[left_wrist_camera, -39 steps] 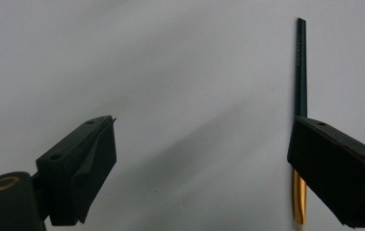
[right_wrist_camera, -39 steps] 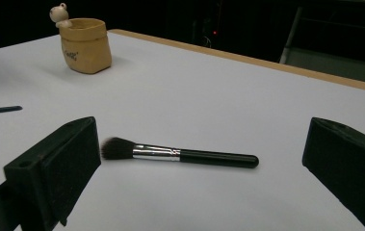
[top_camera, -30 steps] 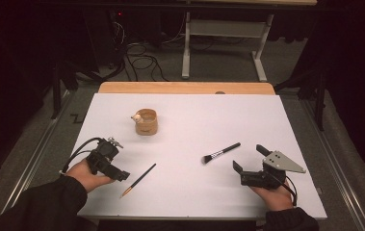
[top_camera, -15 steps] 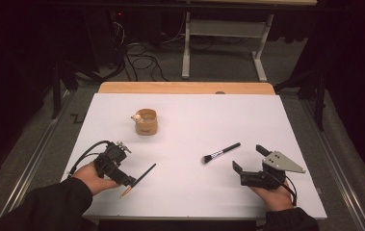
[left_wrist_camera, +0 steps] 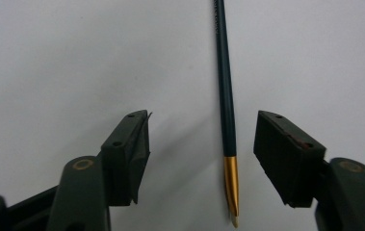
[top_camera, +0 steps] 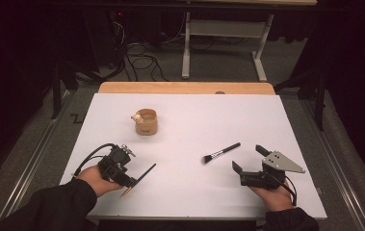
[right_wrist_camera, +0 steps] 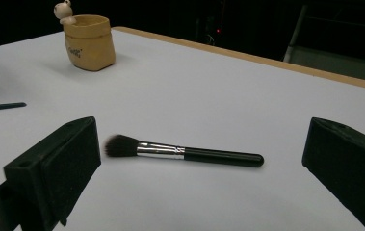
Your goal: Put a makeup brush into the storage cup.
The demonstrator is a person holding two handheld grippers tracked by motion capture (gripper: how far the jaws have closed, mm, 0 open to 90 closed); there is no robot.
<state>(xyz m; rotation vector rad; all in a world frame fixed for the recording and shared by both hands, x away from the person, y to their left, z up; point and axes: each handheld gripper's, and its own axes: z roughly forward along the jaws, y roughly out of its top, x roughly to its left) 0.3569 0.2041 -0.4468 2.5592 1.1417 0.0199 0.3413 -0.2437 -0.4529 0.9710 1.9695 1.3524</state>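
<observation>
left gripper (top_camera: 133, 179) down over the pencil (left_wrist_camera: 227, 120), jaws just been closing w/ pencil between, nearer one jaw, not pinched yet, its view shows the gold tip, right gripper (top_camera: 247, 161) wide open, nothing held, brush (right_wrist_camera: 185, 153) lying ahead, cup (top_camera: 146, 121) farther back on the table (top_camera: 194, 120)

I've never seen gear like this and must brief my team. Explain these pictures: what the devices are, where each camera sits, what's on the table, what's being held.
A person holds hand-operated tongs in each hand. One camera looks down from above; one more rides on each tool, looking along its two black jaws.

On the white table lie a small tan cup with a figurine on its rim, a makeup brush and a thin dark stick with a gold tip.

The left tongs straddle the stick; their jaws have just been closing, but the pads don't touch it yet. The right tongs rest open near the brush. Nothing is held.
</observation>
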